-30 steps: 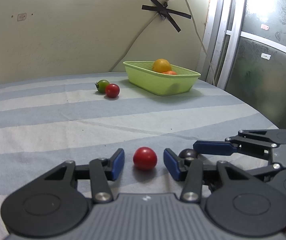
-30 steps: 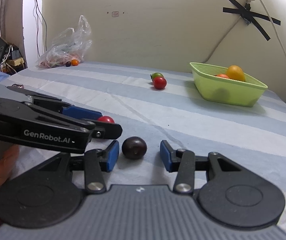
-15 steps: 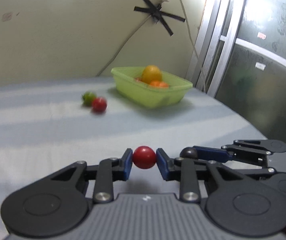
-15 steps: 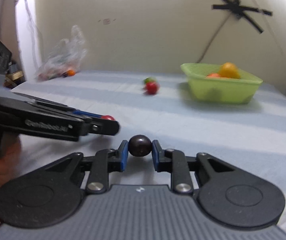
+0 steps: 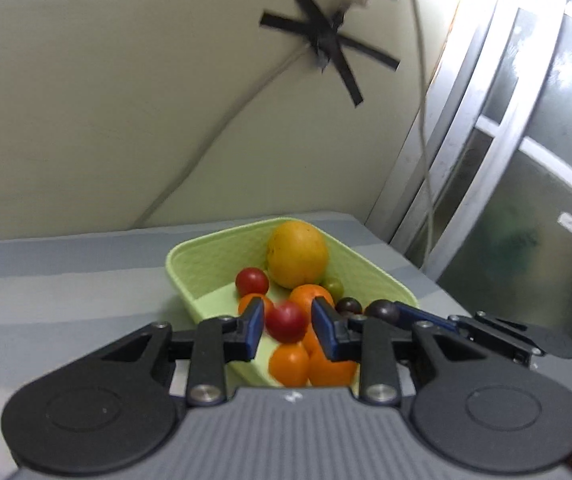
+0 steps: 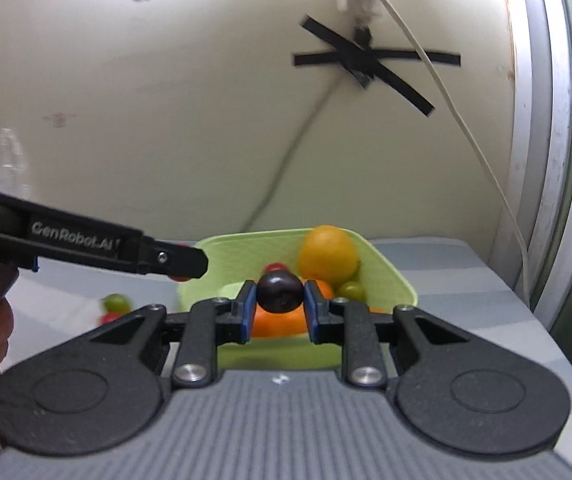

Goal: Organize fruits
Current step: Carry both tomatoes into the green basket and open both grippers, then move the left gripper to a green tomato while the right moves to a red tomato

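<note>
My left gripper (image 5: 287,324) is shut on a red tomato (image 5: 286,322) and holds it over the near end of the light green basket (image 5: 190,270). My right gripper (image 6: 280,306) is shut on a dark purple fruit (image 6: 280,292) and holds it above the same basket (image 6: 389,276). The right gripper also shows in the left wrist view (image 5: 381,312) with its dark fruit. The basket holds a large yellow-orange fruit (image 5: 297,254), a red tomato (image 5: 252,281), several orange fruits (image 5: 289,364), a green one (image 5: 333,286) and a dark one (image 5: 347,306).
A green tomato (image 6: 116,302) and a red tomato (image 6: 110,317) lie on the striped tablecloth (image 5: 66,300) left of the basket. The wall with black tape and a cable (image 5: 325,46) stands just behind. A metal door frame (image 5: 457,152) is at the right.
Both grippers closed on their fruits, lifted them off the table and carried them forward to the basket. The basket is now much closer and seen from above.
</note>
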`<state>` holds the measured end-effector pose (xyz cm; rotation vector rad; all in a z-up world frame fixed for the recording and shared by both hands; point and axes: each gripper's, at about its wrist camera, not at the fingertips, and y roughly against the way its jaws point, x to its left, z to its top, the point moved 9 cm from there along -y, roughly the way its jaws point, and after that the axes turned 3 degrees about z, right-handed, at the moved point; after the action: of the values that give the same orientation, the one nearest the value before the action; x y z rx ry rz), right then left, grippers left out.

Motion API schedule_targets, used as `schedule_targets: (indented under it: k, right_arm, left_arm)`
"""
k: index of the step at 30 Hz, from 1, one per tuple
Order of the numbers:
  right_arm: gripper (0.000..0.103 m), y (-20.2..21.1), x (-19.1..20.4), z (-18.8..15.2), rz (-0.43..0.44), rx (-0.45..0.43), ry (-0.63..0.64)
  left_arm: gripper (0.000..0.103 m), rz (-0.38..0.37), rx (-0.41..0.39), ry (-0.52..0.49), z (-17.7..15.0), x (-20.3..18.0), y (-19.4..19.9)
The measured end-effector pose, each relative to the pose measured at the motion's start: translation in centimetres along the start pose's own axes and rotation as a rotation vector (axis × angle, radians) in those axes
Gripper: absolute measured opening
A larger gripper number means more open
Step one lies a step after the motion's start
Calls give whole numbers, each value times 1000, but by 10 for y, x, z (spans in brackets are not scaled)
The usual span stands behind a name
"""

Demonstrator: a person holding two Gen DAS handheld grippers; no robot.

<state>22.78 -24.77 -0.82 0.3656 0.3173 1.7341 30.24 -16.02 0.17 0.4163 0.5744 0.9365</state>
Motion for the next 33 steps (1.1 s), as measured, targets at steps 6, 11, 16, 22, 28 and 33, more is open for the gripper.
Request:
schedule_targets:
  k: [6, 11, 16, 22, 28, 33]
  right_arm:
    - [34, -20, -12, -11, 18, 16, -36]
    - [38, -6, -18, -1, 23, -47, -84]
    - [39, 18, 18, 10, 162, -69, -72]
    - [39, 13, 107, -15, 302, 68, 91]
    - [41, -40, 143, -35, 251, 211, 162]
    - [29, -49, 141, -41, 237, 242, 150]
  left_arm:
    - [33, 5, 44, 14, -6, 9, -24]
    - [33, 22, -51, 72, 11, 44, 21]
    - [38, 134, -58, 70, -1, 96, 62]
    - [47, 112, 21, 126, -33, 112, 53]
    - [47, 115, 49, 111, -39, 108, 34]
    - [46, 147, 61, 95, -49, 108, 27]
